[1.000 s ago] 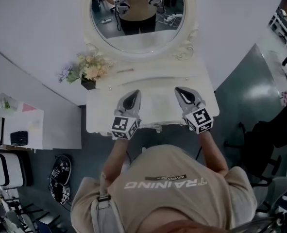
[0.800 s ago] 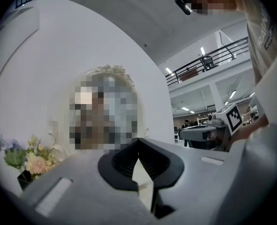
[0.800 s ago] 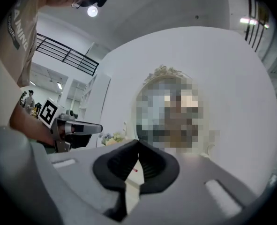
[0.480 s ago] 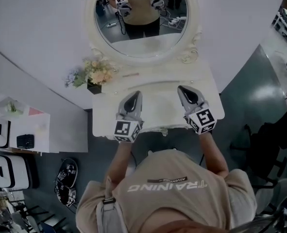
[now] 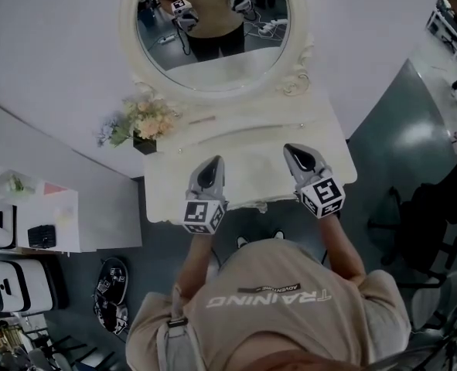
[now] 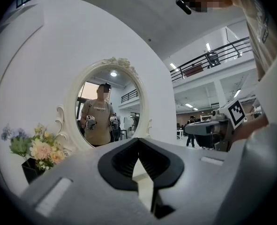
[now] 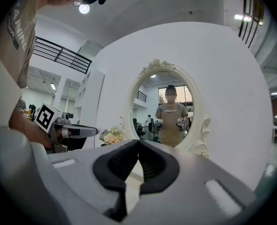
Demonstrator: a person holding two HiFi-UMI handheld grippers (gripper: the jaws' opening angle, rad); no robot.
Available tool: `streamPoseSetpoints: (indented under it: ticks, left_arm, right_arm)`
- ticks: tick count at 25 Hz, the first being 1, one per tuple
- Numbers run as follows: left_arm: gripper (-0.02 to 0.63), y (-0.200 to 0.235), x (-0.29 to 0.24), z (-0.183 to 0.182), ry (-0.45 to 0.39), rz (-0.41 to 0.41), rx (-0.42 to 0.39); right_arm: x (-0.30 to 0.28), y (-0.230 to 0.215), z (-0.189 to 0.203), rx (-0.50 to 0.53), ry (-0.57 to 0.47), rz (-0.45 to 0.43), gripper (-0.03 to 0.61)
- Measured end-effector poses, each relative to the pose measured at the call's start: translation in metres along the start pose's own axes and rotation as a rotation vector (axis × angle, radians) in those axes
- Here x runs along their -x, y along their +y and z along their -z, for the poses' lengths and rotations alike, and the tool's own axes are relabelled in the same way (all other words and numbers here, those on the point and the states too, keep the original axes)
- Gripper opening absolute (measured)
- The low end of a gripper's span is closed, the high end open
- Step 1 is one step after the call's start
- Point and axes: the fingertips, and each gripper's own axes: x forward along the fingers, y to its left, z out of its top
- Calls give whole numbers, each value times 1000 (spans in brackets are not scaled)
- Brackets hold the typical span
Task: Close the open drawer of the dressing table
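The white dressing table (image 5: pixel 166 188) stands against the wall under an oval mirror (image 5: pixel 213 37). From above I cannot make out its drawer front; only the pale top and the scalloped front edge show. My left gripper (image 5: pixel 211 163) hovers over the front left of the top and my right gripper (image 5: pixel 294 151) over the front right, both pointing at the mirror. In the left gripper view the left gripper (image 6: pixel 138 142) has its jaw tips touching and holds nothing. The right gripper (image 7: pixel 138 143) looks the same in the right gripper view.
A pot of pale flowers (image 5: pixel 139 120) sits on the table's back left corner. A white side unit (image 5: pixel 27 215) stands on the floor to the left, a dark chair (image 5: pixel 437 207) to the right. A black object (image 5: pixel 112 292) lies on the floor.
The head view has shifted a little. Both grippers stay shut over the table's front part, slightly nearer its front edge.
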Motion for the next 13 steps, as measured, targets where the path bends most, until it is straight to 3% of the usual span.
streamPoseSetpoints:
  ticks: [13]
  left_arm:
    - [6, 2, -14, 4, 15, 15, 5]
  right_arm:
    - [-3, -8, 19, -21, 36, 7, 5]
